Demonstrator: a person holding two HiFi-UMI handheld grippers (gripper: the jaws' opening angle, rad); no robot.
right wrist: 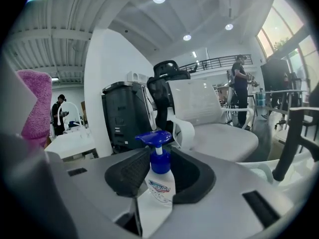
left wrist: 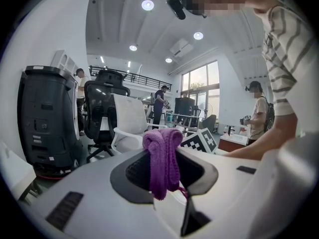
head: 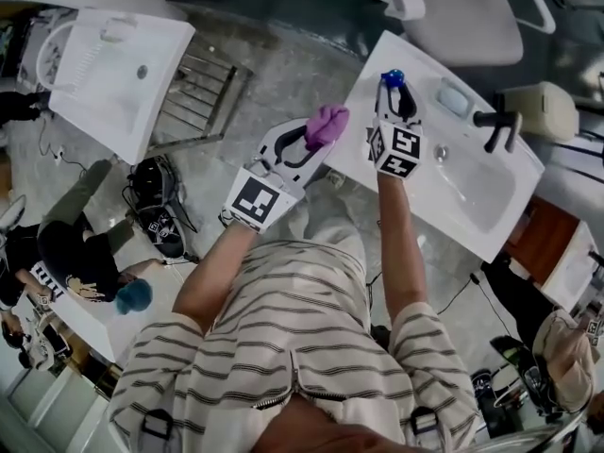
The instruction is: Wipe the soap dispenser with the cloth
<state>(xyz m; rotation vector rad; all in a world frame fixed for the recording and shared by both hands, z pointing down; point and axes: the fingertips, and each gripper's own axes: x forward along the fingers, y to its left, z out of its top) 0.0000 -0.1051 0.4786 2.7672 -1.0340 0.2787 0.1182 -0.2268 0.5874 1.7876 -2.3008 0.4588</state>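
Note:
A purple cloth (head: 327, 125) is bunched between the jaws of my left gripper (head: 316, 142), which is shut on it just off the left edge of the white sink counter (head: 491, 225). In the left gripper view the cloth (left wrist: 162, 156) hangs folded over the left gripper (left wrist: 163, 168). My right gripper (head: 394, 97) is shut on the soap dispenser (head: 393, 79), a clear bottle with a blue pump, held upright over the counter's near corner. The right gripper view shows the dispenser (right wrist: 160, 180) clamped in the right gripper (right wrist: 159, 176), with the cloth (right wrist: 36, 106) at far left.
A black faucet (head: 495, 125) and a soap dish (head: 453, 97) sit on the counter behind the basin. A second white sink (head: 113, 64), a metal rack (head: 203, 97) and a black bag (head: 156, 192) lie to the left. A white chair (head: 462, 8) stands beyond, and people stand around.

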